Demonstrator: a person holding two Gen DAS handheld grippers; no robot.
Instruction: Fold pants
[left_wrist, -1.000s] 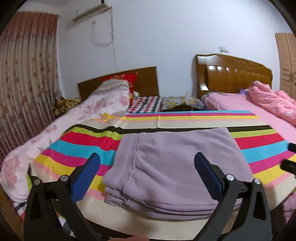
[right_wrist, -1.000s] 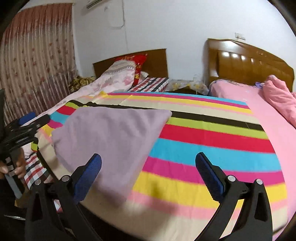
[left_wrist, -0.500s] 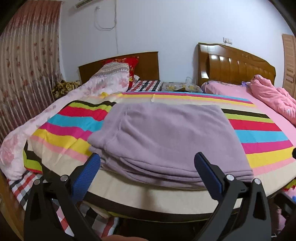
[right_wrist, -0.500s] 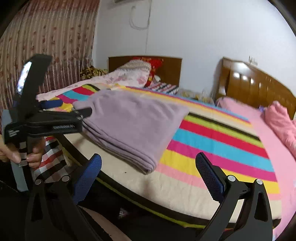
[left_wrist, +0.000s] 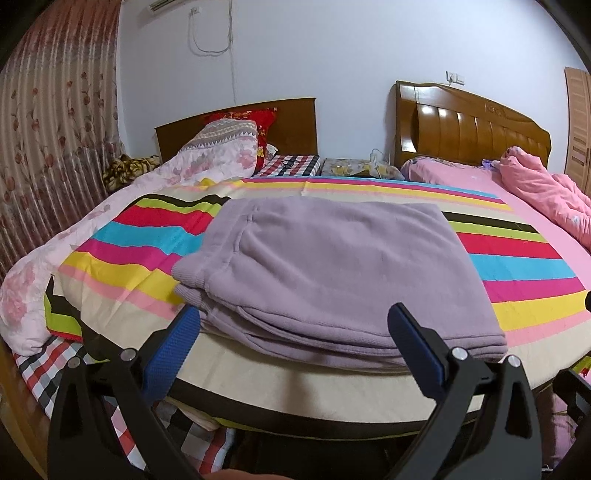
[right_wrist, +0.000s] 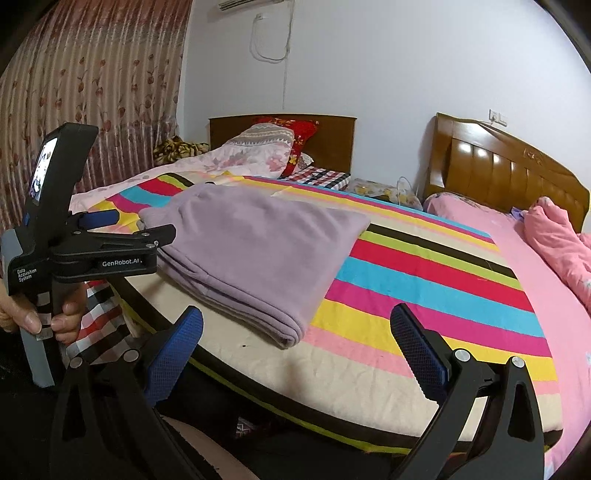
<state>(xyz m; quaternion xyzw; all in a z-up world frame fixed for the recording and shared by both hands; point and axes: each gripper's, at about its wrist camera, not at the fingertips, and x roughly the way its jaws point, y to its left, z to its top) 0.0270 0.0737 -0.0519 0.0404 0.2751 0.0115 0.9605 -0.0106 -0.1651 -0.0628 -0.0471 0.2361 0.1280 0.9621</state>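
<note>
I see the purple pants (left_wrist: 332, 273) folded mid-frame; my left gripper (left_wrist: 295, 347) and right gripper (right_wrist: 295, 347) gape empty; folding looks finished.

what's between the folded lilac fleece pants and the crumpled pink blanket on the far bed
Only flat bedding, clearest in the right wrist view: the striped multicoloured bedspread, then plain pink sheet, between the folded lilac fleece pants and the crumpled pink blanket.

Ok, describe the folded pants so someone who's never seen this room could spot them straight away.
Start at the bed covered by the striped blanket. The pants lie on it near the front edge, folded into a flat, layered rectangle. They are the only plain lilac, fleecy item there; the pink quilt and floral quilt nearby are bunched rather than folded.
</note>
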